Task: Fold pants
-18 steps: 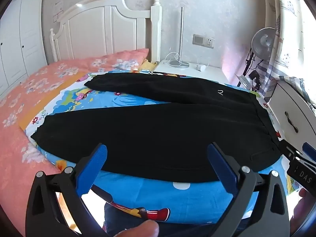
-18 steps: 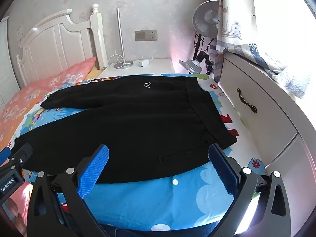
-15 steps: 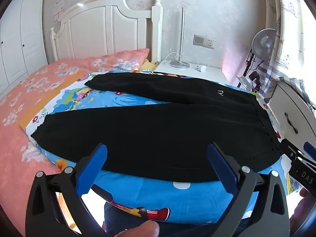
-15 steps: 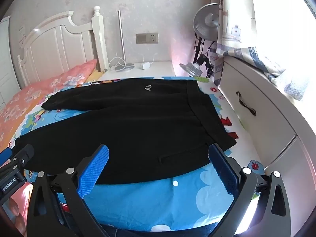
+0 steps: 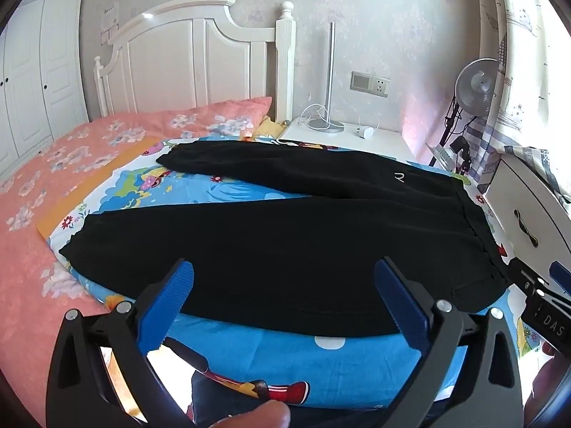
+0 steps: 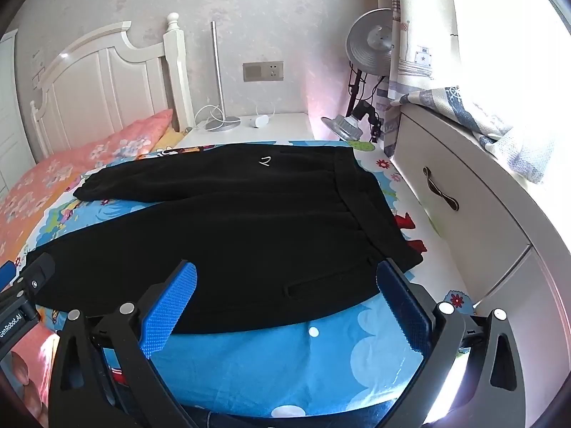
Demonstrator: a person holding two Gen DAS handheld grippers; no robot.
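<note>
Black pants lie flat on a blue cartoon sheet, legs spread in a V toward the left, waistband at the right. They also show in the right wrist view, with a small white logo near the waist. My left gripper is open and empty, just above the near edge of the closer leg. My right gripper is open and empty over the near hip by the pocket slit. Each gripper shows at the edge of the other's view.
A pink floral bedspread covers the left of the bed before a white headboard. A white nightstand holds a lamp base and cable. A white drawer unit stands close on the right, with a fan and curtain behind.
Both grippers have dipped slightly and stayed open. The pants have not moved.
</note>
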